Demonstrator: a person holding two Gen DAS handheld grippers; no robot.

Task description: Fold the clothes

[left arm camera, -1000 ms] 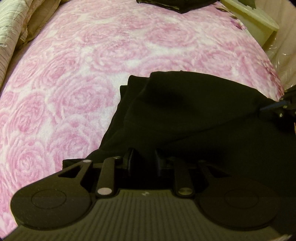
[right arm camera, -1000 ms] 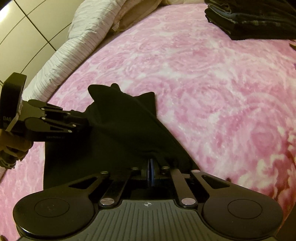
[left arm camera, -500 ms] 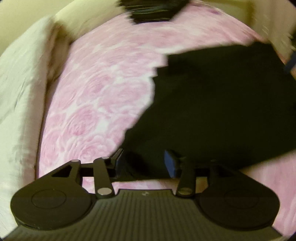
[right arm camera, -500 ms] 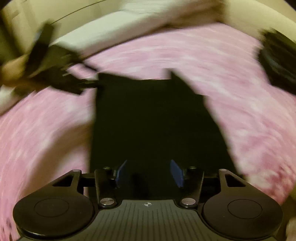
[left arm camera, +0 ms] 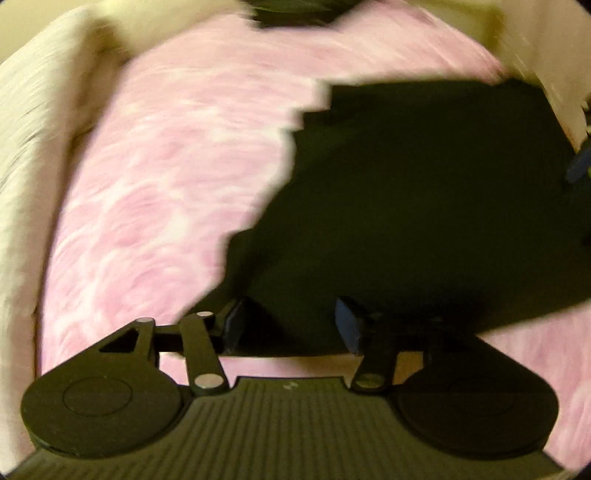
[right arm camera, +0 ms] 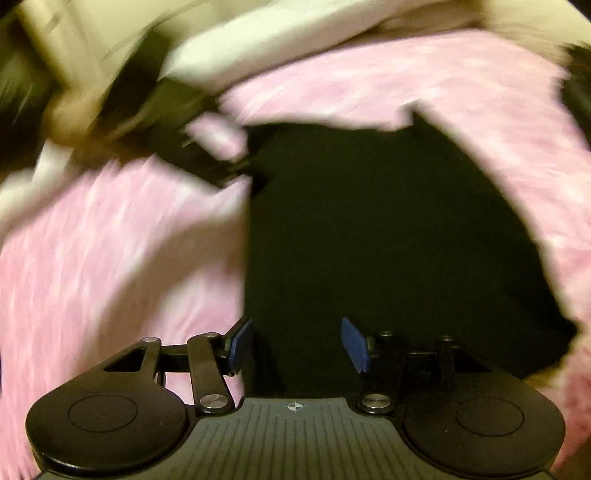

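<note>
One black garment (left arm camera: 424, 206) lies flat on the pink bed cover (left arm camera: 166, 184), and we see it in both views. In the left wrist view the left gripper (left arm camera: 291, 326) hangs over its near edge, fingers (left arm camera: 347, 325) apart with nothing pinched between them. In the right wrist view the right gripper (right arm camera: 299, 345) sits likewise over the cloth, fingers (right arm camera: 354, 345) spread and gripping nothing. Only the right view shows us the left gripper from outside, a blurred dark shape at the garment's far left corner; whether it touches the cloth we cannot tell. Only the left view gives a dark pile (left arm camera: 295, 11) at the bed's far end clearly. Pale bedding (left arm camera: 33, 147) edges the cover.
</note>
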